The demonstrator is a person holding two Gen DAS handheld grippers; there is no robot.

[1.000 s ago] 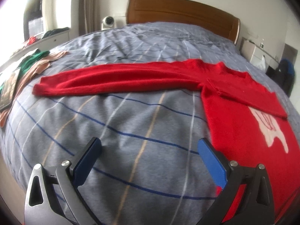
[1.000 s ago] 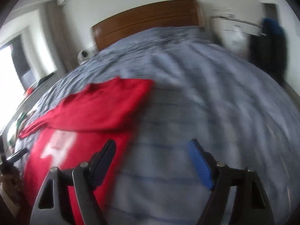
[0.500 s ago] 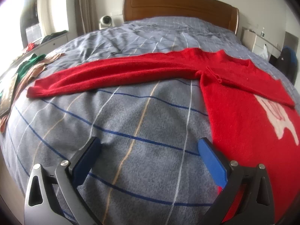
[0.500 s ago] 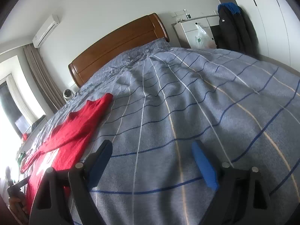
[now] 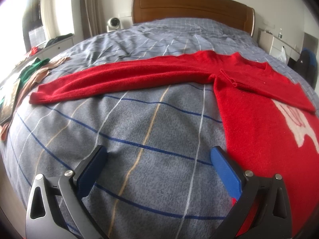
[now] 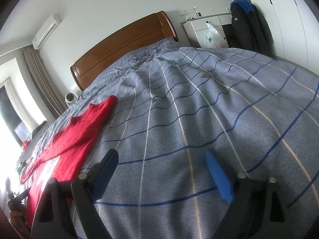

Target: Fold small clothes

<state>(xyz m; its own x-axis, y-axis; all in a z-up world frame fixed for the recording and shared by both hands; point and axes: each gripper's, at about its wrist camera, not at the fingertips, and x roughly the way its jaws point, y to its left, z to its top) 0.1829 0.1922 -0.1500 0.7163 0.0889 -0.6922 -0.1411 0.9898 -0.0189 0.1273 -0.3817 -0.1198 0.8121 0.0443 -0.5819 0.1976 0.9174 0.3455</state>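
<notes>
A red sweater (image 5: 259, 119) lies flat on the bed (image 5: 151, 131), right of frame, one sleeve folded over its chest, the other stretched left. Both the left gripper (image 5: 157, 159) and right gripper (image 6: 161, 165), which has just been opening, hang released and empty. Next, probably, fold that long sleeve inward.

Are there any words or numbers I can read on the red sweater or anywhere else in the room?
No text can be read.
Red sweater: a white design, cut off at the edge, too unclear to tell if it holds letters.
White plastic bag: a small green logo, too small to read.
Air conditioner: a small mark, too blurred to read.
</notes>
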